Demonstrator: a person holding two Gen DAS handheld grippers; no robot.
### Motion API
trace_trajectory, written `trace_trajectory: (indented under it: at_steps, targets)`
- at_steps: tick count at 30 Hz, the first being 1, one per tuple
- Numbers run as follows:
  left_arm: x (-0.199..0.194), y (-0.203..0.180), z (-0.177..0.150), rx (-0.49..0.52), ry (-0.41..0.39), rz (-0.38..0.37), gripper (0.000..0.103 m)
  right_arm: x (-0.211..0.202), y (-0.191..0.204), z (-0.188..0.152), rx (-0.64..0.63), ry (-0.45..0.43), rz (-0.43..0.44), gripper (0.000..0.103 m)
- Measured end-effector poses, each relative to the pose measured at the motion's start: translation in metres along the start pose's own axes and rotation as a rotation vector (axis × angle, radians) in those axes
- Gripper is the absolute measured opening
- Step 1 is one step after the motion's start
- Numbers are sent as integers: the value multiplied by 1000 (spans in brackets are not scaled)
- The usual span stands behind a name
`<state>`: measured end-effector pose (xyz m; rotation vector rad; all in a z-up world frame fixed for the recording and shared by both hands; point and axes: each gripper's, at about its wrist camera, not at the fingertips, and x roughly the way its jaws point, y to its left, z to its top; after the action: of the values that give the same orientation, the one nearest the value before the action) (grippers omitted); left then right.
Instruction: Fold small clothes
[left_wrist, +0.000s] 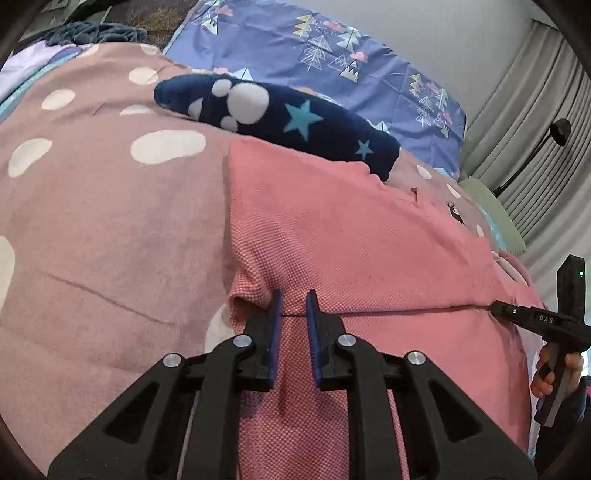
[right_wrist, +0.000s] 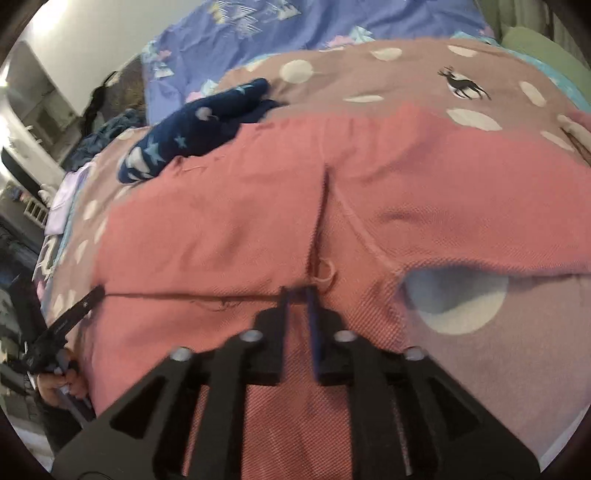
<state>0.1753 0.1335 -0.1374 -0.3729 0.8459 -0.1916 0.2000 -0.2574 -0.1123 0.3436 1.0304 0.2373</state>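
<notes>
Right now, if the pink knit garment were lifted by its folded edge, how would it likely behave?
The pink knit garment would probably droop: it lies limp and already folded along a soft crease. Its textured weave suggests decent grip rather than slipping. It looks thin and probably light. The left gripper stands with its fingers slightly apart at that crease.

The right gripper (right_wrist: 300, 295) is hovering with jaws slightly parted over the pink garment's (right_wrist: 229, 229) folded edge; the left gripper (right_wrist: 79, 308) is touching its left end.

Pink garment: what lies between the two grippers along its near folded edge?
Only the pink garment itself: its folded edge runs bare from the left gripper to the right gripper, clearest in the left wrist view.
</notes>
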Motion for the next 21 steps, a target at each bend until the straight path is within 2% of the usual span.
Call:
trace_trajectory:
  at_steps: [1, 2, 4, 5, 6, 7, 8, 10, 12, 13, 14, 16, 18, 19, 21]
  targets:
    - [0, 0, 0, 2, 1, 4, 16, 0, -3, 0, 36, -2, 34, 36]
    - [0, -2, -1, 10, 1, 12, 16, 2, -7, 1, 80, -5, 61, 38]
    - [1, -5, -1, 24, 5, 30, 16, 5, -10, 4, 115, -18, 60, 40]
    - [3, -8, -1, 30, 7, 38, 16, 9, -7, 7, 108, -21, 48, 38]
    - [4, -9, -1, 36, 8, 46, 16, 13, -3, 10, 88, -24, 4, 18]
    - [2, -10, 0, 39, 8, 50, 16, 10, -2, 13, 95, -30, -23, 5]
    - [2, -10, 0, 43, 8, 54, 16, -2, -3, 14, 128, -64, -5, 5]
    - [1, -9, -1, 47, 7, 58, 16, -24, -1, 20, 113, -134, -47, 5]
    - [3, -11, 0, 55, 9, 69, 16, -27, -7, 24, 98, -119, -168, 5]
    - [4, -12, 0, 58, 10, 75, 16, -23, -12, 25, 88, -77, -209, 7]
    - [4, -13, -1, 63, 10, 81, 16, -21, -20, 22, 110, -50, -167, 7]
    - [4, -15, -1, 74, 9, 94, 16, -27, -29, 16, 152, -68, -88, 7]
    - [4, -16, -1, 77, 10, 98, 16, -34, -25, 11, 115, -120, -50, 8]
    - [5, -16, -1, 78, 10, 100, 16, -36, -17, 8, 73, -150, -18, 12]
    - [5, -16, -1, 82, 11, 106, 16, -31, -3, 5, 22, -151, 52, 19]
